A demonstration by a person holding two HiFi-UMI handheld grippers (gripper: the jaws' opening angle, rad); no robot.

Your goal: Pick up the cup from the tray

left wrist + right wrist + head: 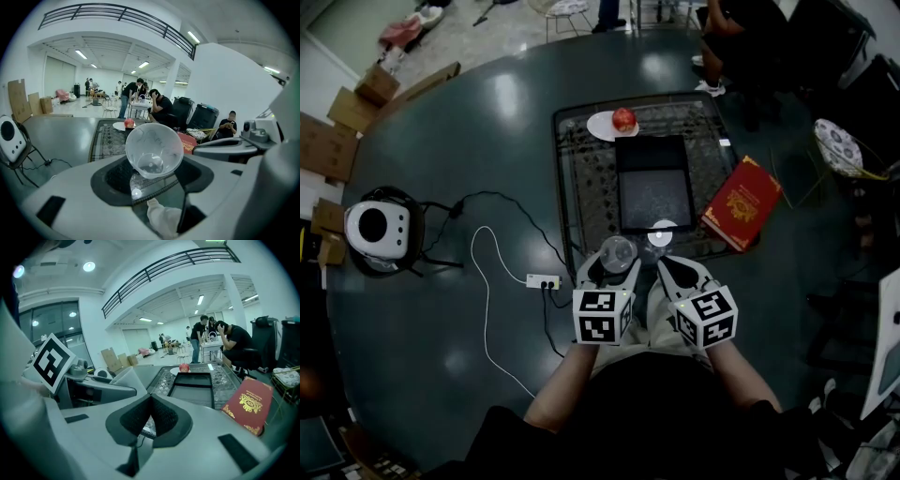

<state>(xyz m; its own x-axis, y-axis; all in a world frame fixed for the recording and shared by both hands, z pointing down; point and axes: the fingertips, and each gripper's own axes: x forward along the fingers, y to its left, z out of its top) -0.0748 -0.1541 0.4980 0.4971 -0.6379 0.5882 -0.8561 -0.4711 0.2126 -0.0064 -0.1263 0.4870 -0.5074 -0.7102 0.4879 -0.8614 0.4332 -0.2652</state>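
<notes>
A clear plastic cup (617, 251) sits between the jaws of my left gripper (613, 261), lifted just in front of the black tray (622, 187). In the left gripper view the cup (153, 149) lies tilted with its mouth toward the camera, and the left gripper (152, 174) is shut on its sides. My right gripper (668, 268) is beside it, near the tray's front edge. In the right gripper view its pads meet with nothing between them (150, 414). The black tray (193, 376) lies ahead on a patterned mat.
A plate with a red apple (623, 119) stands behind the tray and a red book (742, 202) lies to its right. A white round device (379, 228), its cables and a power strip (543, 280) lie at the left. People sit beyond the table's far edge.
</notes>
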